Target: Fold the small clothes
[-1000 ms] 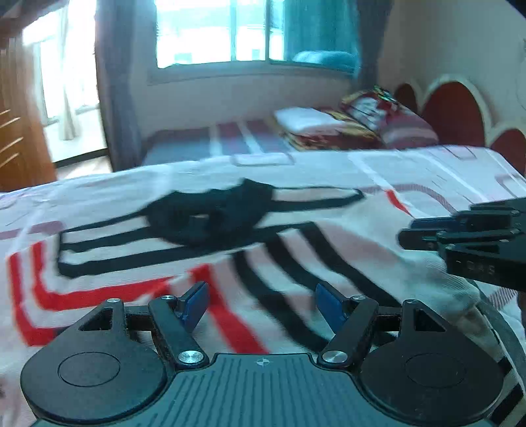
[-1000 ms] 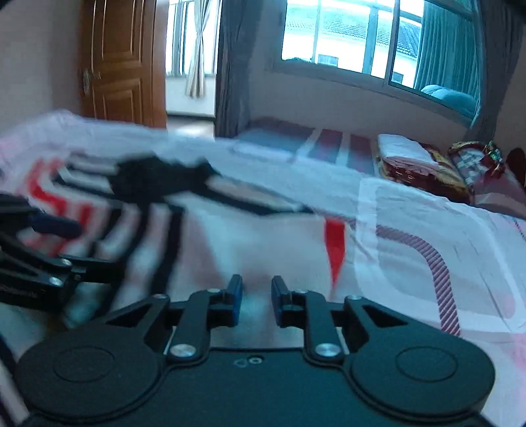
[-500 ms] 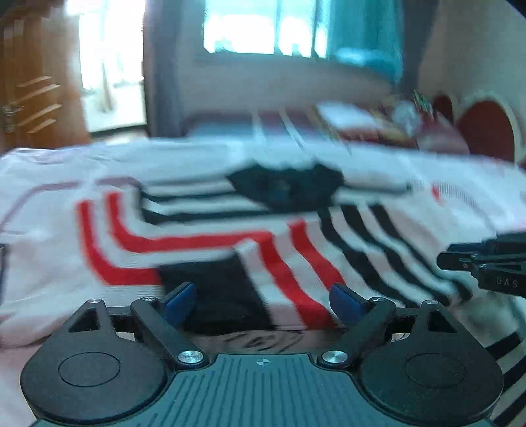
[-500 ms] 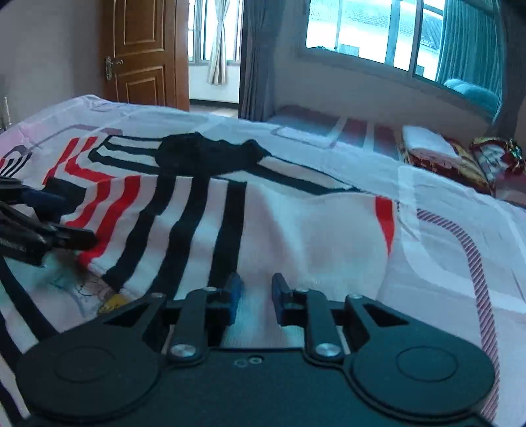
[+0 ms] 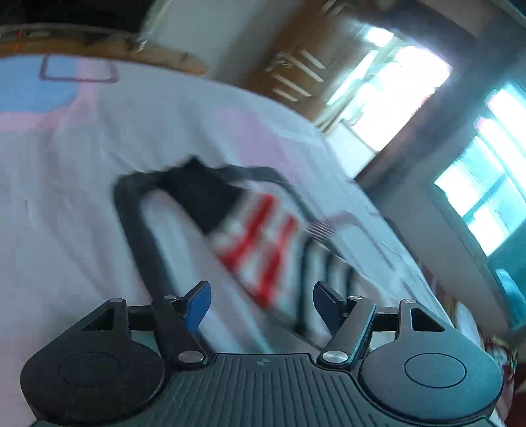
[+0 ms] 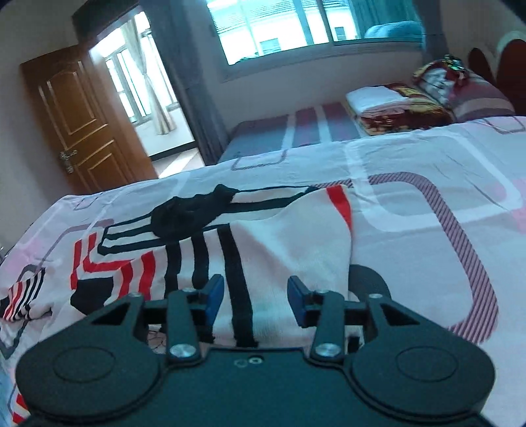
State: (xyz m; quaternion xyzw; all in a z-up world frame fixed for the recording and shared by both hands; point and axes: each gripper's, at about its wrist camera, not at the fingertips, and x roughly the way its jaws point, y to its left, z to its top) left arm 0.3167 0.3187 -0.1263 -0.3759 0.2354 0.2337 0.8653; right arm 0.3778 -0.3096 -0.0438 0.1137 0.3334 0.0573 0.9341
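Observation:
A white garment with black and red stripes [image 6: 289, 249] lies spread on the bed, its black collar [image 6: 190, 213] towards the far side. My right gripper [image 6: 256, 295] hovers low over the garment's near edge. Its jaws are opening, with the cloth lying under and between them, but the blue pads [image 6: 213, 295] do not press on it. In the tilted, blurred left wrist view, the same garment [image 5: 263, 230] lies beyond my left gripper [image 5: 261, 302]. Its jaws stand apart and are closing, with nothing held between them.
The garment rests on a pink and white patterned bedsheet [image 6: 427, 197]. A second bed [image 6: 296, 128] with folded blankets [image 6: 394, 101] and a pillow [image 6: 460, 85] stands beyond. A wooden door [image 6: 82, 121] is at the far left, below a window [image 6: 296, 26].
My left gripper swung far sideways and rolled, so its view is now tilted, and it has left the right wrist view. My right gripper's jaws have parted from nearly shut.

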